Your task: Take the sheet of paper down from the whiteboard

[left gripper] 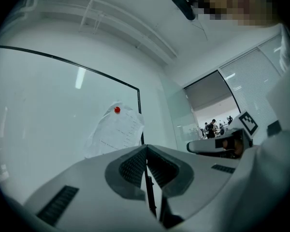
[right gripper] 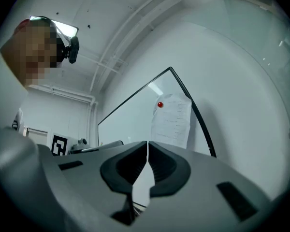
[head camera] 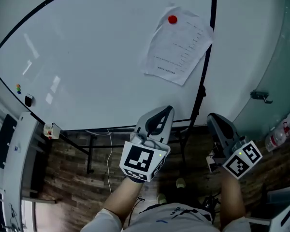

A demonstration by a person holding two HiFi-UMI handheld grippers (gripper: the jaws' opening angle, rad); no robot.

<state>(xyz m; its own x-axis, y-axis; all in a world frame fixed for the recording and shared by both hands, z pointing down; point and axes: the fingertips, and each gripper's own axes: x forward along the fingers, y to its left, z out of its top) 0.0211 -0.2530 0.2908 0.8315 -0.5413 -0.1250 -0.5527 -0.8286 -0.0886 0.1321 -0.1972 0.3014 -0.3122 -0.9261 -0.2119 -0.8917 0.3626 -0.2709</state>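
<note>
A printed sheet of paper (head camera: 177, 45) hangs tilted near the right edge of the whiteboard (head camera: 96, 66), pinned at its top by a round red magnet (head camera: 172, 19). The sheet (left gripper: 115, 130) and magnet (left gripper: 117, 109) show ahead in the left gripper view, and the same sheet (right gripper: 171, 121) and magnet (right gripper: 160, 104) in the right gripper view. My left gripper (head camera: 167, 111) is shut and empty, below the board's lower edge, well short of the paper. My right gripper (head camera: 213, 118) is shut and empty too, to the right of the left one. Both point toward the board.
A black frame post (head camera: 207, 57) runs down the board's right edge just beside the paper. Frosted glass wall (head camera: 266, 57) stands to the right. Small magnets (head camera: 18, 88) and an eraser (head camera: 29, 100) sit at the board's lower left. Wooden floor and cables lie below.
</note>
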